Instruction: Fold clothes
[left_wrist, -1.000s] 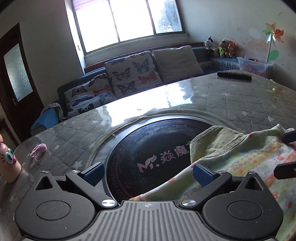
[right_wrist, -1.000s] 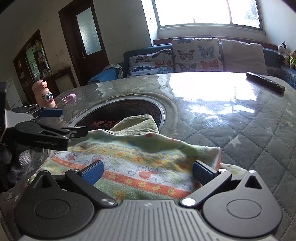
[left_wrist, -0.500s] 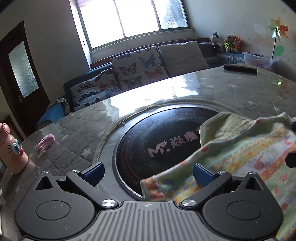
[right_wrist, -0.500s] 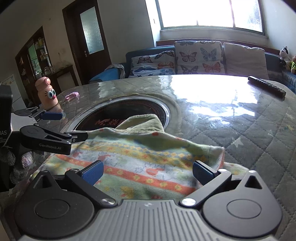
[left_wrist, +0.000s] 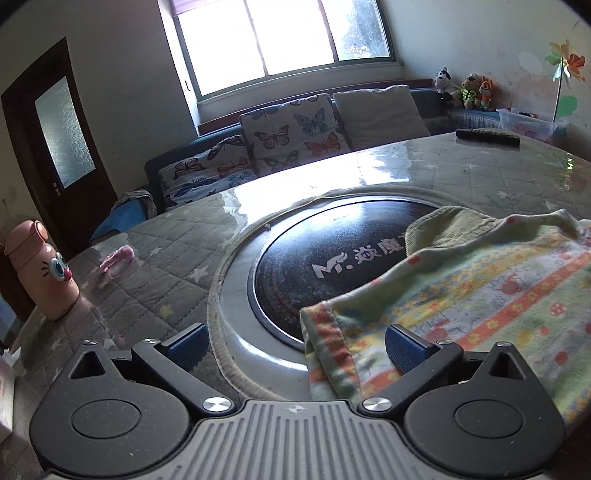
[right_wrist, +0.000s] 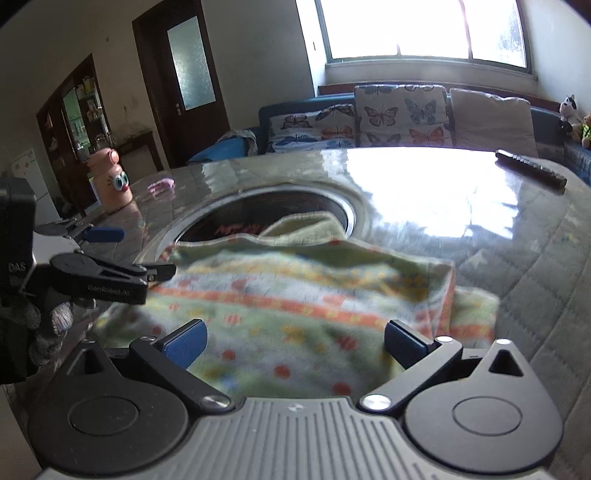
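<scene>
A: The garment (right_wrist: 295, 291) — where does it lie?
B: Folded on the quilted table (right_wrist: 535, 258), its far edge over the dark round plate (left_wrist: 332, 254).
A: And the grippers?
B: The left gripper (left_wrist: 295, 345) is spread wide at the cloth's corner, gripping nothing. The right gripper (right_wrist: 293, 343) gapes wide above the cloth.
A: Smaller things?
B: A pink bottle (left_wrist: 40, 269) and a remote (left_wrist: 487, 137).

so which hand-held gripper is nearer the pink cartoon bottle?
Left. The left hand-held gripper sits at the garment's left edge, on the pink cartoon bottle's side; the right hand-held gripper is over the garment, farther away.
</scene>
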